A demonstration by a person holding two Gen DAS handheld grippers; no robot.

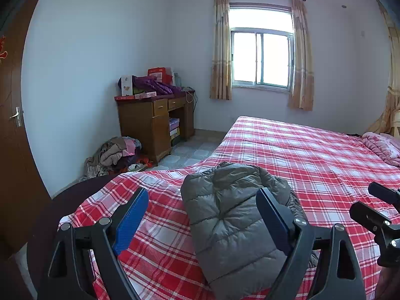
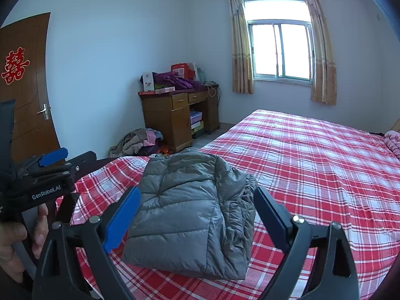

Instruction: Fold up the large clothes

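A grey quilted down jacket [image 1: 232, 220] lies folded into a compact bundle on the red plaid bed [image 1: 312, 155], near its front corner. It also shows in the right wrist view [image 2: 190, 215]. My left gripper [image 1: 202, 197] is open and empty, held above the jacket's near end. My right gripper [image 2: 197, 197] is open and empty, held above and in front of the jacket. The left gripper shows at the left of the right wrist view [image 2: 70, 156], and part of the right gripper at the right edge of the left wrist view [image 1: 377, 205].
A wooden desk [image 1: 155, 122] piled with boxes and purple cloth stands by the far wall. A heap of clothes [image 1: 117, 152] lies on the floor beside it. A pink quilt [image 1: 382, 147] lies at the bed's right. A brown door [image 2: 27, 95] is at left.
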